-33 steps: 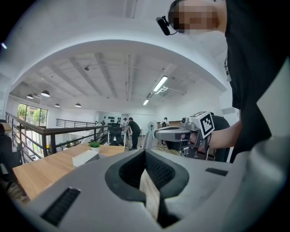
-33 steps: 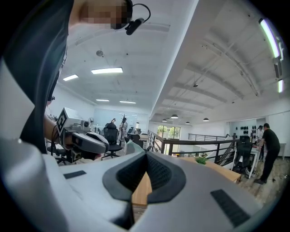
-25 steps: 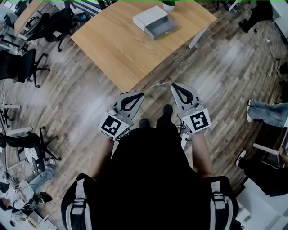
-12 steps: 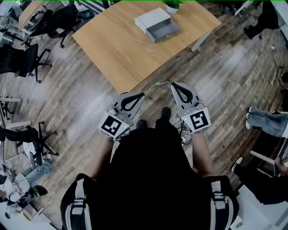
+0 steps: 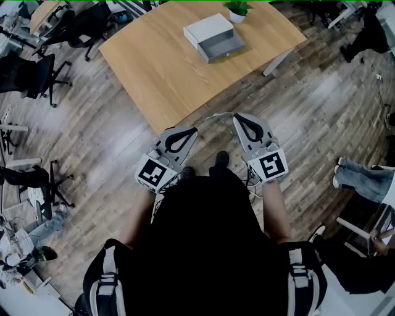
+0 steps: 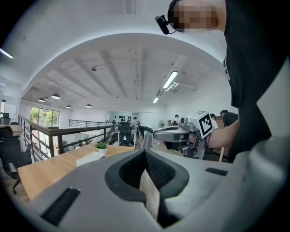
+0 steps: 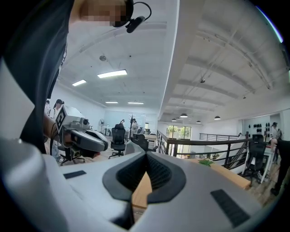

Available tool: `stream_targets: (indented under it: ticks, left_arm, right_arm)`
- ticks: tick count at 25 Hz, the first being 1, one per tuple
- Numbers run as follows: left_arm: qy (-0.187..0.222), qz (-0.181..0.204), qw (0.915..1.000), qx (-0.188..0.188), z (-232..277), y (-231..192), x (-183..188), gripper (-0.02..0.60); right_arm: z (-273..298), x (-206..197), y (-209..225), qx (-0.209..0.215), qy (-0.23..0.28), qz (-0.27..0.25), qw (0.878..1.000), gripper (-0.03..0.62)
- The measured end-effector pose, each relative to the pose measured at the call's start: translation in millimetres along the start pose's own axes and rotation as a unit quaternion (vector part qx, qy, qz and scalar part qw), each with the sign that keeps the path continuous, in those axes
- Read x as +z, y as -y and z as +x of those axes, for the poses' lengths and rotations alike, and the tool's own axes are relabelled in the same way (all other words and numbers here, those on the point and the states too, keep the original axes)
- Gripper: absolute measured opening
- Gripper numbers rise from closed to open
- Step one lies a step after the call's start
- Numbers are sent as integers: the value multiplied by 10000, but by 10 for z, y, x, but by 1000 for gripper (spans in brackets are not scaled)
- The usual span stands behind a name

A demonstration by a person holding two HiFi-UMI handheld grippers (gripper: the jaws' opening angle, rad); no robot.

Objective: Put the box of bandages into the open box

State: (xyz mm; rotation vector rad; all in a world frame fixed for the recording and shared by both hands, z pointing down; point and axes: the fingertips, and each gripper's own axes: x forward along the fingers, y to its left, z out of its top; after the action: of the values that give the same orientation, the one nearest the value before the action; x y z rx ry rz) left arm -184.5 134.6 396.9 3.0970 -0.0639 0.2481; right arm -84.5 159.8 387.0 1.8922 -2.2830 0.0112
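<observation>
Left tongs (image 5: 192, 130) and right tongs (image 5: 237, 117) both closed, empty, held short of counter (image 5: 162, 68); open box (image 5: 216, 37) near its far edge.

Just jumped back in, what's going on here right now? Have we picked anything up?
Nothing is picked up. The person stands on the wood floor short of the table, holding the left gripper and right gripper out in front, both with jaws together and empty. The open box sits toward the table's far side near a small potted plant. No box of bandages can be made out in these views.
</observation>
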Motion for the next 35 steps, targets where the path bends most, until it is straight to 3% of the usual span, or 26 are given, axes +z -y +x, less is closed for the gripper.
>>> stream_targets:
  ticks: [35]
  left_arm:
    - [-85,111,9984,548,1481,283,173,23]
  right_arm:
    - [-450,-386,1448,413,108,11,9991,25]
